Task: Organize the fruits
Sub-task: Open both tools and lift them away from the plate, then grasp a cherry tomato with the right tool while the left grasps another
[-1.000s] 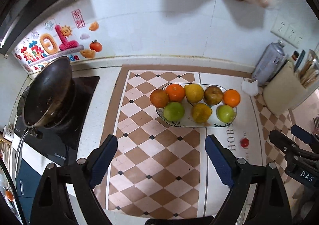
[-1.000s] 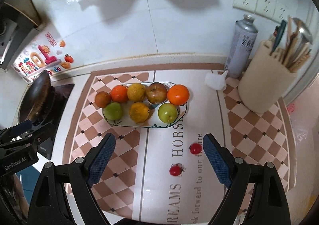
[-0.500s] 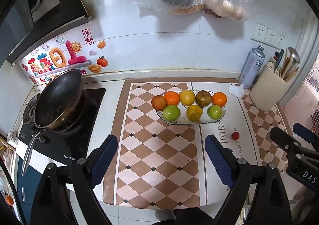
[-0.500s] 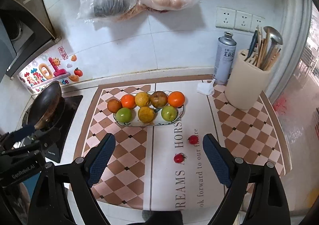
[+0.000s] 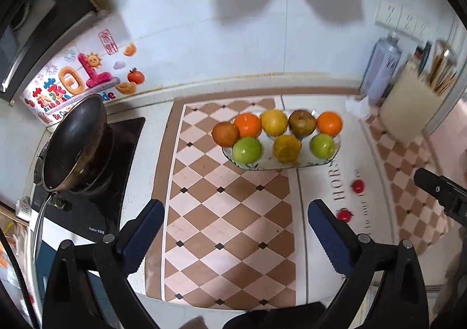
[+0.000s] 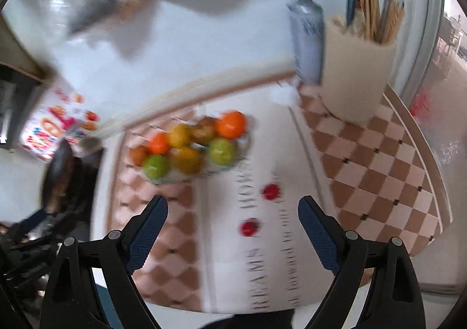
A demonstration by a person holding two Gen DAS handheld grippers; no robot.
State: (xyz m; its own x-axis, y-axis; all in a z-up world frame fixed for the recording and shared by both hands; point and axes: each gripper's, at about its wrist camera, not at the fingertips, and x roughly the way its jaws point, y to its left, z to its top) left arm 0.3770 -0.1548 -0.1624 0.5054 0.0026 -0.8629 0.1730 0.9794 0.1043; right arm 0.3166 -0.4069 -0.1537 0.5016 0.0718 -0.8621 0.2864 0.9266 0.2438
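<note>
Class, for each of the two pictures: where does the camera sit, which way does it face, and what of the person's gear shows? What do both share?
Left wrist: on the left gripper, facing down at the fruit plate; the right gripper shows at the edge.
Right wrist: on the right gripper, facing down at two small red fruits, blurred.
Shared: the plate, the red fruits, utensil holder.

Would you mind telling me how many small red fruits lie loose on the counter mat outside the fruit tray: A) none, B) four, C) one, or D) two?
D: one small red fruit lies nearer the fruit tray and a second red fruit lies closer to the camera, both on the counter mat.
</note>
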